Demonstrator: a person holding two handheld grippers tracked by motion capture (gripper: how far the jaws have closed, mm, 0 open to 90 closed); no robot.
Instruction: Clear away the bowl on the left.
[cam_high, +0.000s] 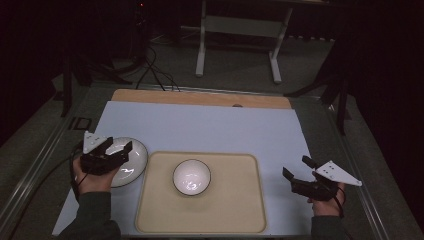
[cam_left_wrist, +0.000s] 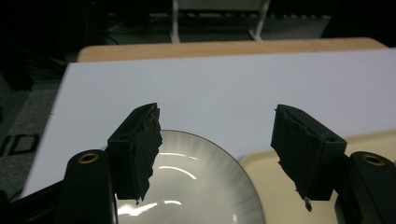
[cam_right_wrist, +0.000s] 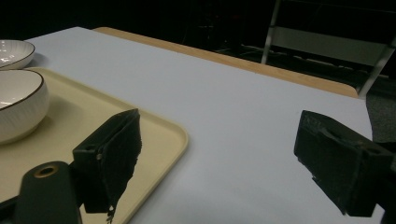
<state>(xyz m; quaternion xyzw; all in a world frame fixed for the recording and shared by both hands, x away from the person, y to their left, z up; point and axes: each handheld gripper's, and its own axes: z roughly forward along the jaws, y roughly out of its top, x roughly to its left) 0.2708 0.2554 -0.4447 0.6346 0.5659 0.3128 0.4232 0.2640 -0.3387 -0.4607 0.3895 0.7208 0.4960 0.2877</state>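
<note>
- Table, one: a pale sheet covers most of it, with a strip of wood showing along the far edge. Everything you work with sits on the near half.
- Tray, one: cream, rounded corners, lying flat at the near centre of the sheet. Its right half is bare.
- Plate, one: white with a dark rim, resting on the sheet just beside the tray's left edge and not on the tray. Judged from this, it is the piece left for you to move, and that step is not yet begun.
- Bowl, one: white, ribbed, dark-rimmed, upright on the tray's left-centre. Its placing looks done.
- Left gripper, one: you hold it over the plate's near-left part. In the left gripper view the jaws stand wide apart with the plate's rim between and below them, gripping nothing. You are poised to take the plate, as far as can be judged.
- Right gripper, one: you hold it above the bare sheet, right of the tray and well apart from the bowl. Its jaws are spread and grip nothing; in the right gripper view the tray's corner lies under the near jaw.
- Progress tally: one dish on the tray, one off it.
</note>
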